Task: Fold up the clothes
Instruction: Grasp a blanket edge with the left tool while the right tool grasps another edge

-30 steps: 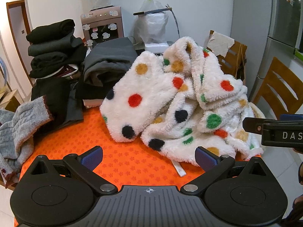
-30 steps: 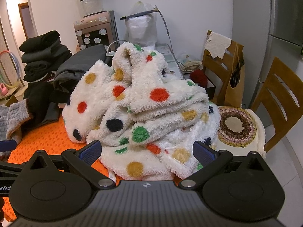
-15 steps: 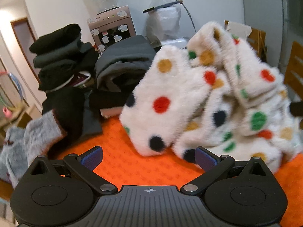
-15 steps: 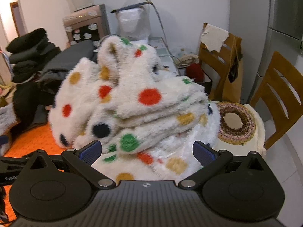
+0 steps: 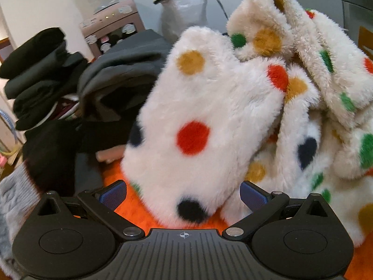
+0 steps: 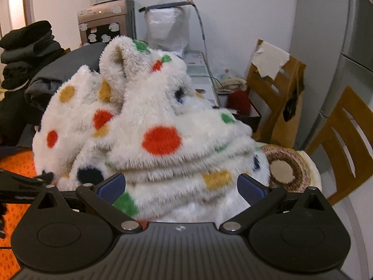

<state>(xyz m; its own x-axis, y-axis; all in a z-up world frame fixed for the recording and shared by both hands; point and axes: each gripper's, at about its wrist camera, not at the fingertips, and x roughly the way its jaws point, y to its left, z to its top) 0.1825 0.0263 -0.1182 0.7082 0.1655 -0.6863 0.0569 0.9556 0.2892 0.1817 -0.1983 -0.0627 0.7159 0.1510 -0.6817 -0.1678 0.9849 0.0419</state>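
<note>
A fluffy white garment with coloured dots [image 5: 209, 107] lies crumpled in a heap on the orange tablecloth [image 5: 130, 200]. My left gripper [image 5: 183, 193] is open, its blue pads on either side of the garment's lower left flap, whose hem with a black dot hangs between them. In the right wrist view the same garment [image 6: 163, 128] fills the middle. My right gripper [image 6: 180, 186] is open too, with the stacked folds of the heap's right side between its pads. The left gripper's black frame [image 6: 21, 184] shows at the left edge there.
Folded dark clothes [image 5: 39, 77] and a grey pile [image 5: 121, 70] sit behind the heap at left, a grey knit [image 5: 16, 191] at the near left. A water dispenser [image 6: 107, 21] stands at the back. Wooden chairs [image 6: 345, 144] and a round woven cushion [image 6: 286, 168] are at right.
Both grippers have moved forward and in toward the garment, which now fills each view. The flap and folds now lie between the open pads. Both stayed open.
</note>
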